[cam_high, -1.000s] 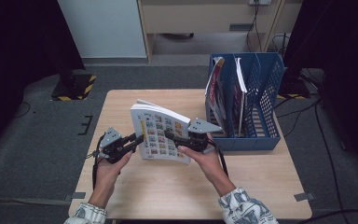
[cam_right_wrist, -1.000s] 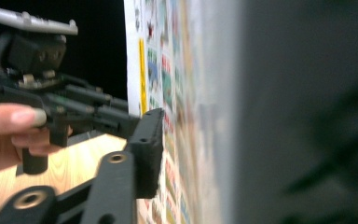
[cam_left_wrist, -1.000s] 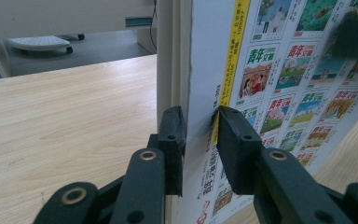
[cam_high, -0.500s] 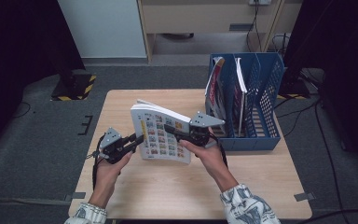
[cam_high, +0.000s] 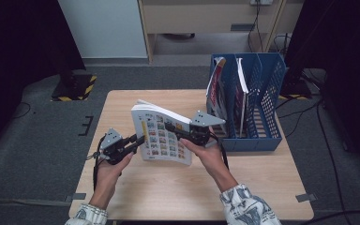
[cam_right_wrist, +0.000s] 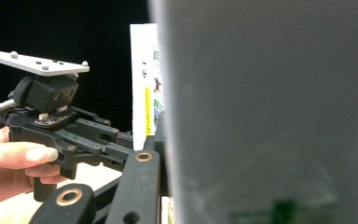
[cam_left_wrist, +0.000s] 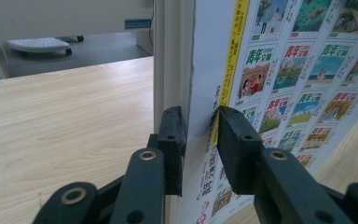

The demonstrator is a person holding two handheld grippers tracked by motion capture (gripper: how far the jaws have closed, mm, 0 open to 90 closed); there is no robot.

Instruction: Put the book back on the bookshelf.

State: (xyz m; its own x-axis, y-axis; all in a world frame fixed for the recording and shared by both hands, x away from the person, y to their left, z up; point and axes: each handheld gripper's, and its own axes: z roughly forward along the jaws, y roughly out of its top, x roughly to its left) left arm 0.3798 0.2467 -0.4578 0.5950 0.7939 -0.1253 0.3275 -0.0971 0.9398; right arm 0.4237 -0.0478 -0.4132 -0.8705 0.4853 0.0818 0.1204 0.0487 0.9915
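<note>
magazine [cam_high: 161, 137] held upright just above the worktop [cam_high: 136, 187], left tongs [cam_high: 138, 139] clamped on its spine edge, right tongs [cam_high: 174, 129] just closing onto the far edge, probably to keep it stiff and vertical for slotting into the blue file rack [cam_high: 262, 93] beside it.

The high view looks down over the table [cam_high: 136, 187]; both gripper views sit close against the shared magazine [cam_left_wrist: 284, 93].
</note>
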